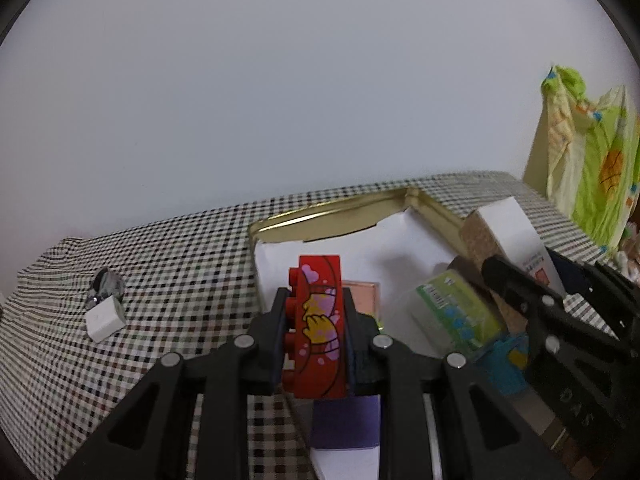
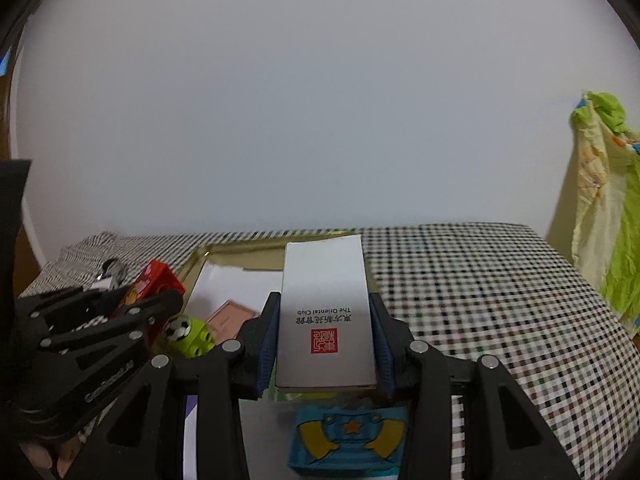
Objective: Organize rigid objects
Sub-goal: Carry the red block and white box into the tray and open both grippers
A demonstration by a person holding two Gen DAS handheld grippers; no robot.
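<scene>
My left gripper (image 1: 316, 312) is shut on a red toy brick (image 1: 318, 328) printed with yellow hands and pink hearts, held over the gold tin tray (image 1: 332, 216). My right gripper (image 2: 324, 332) is shut on a white box with a red seal (image 2: 326, 312), also above the tray (image 2: 224, 254). In the left wrist view the white box (image 1: 516, 236) and the right gripper (image 1: 520, 292) appear at the right. The right wrist view shows the red brick (image 2: 156, 284) and the left gripper (image 2: 132, 300) at the left.
Inside the tray lie white paper (image 1: 400, 248), a pink block (image 1: 362, 296), a green packet (image 1: 456, 312), a green football brick (image 2: 188, 332) and a blue star brick (image 2: 348, 436). A small white cube (image 1: 105, 317) and a shiny object (image 1: 106, 282) sit on the checked cloth (image 1: 168, 280). Green cloth (image 1: 596, 168) hangs right.
</scene>
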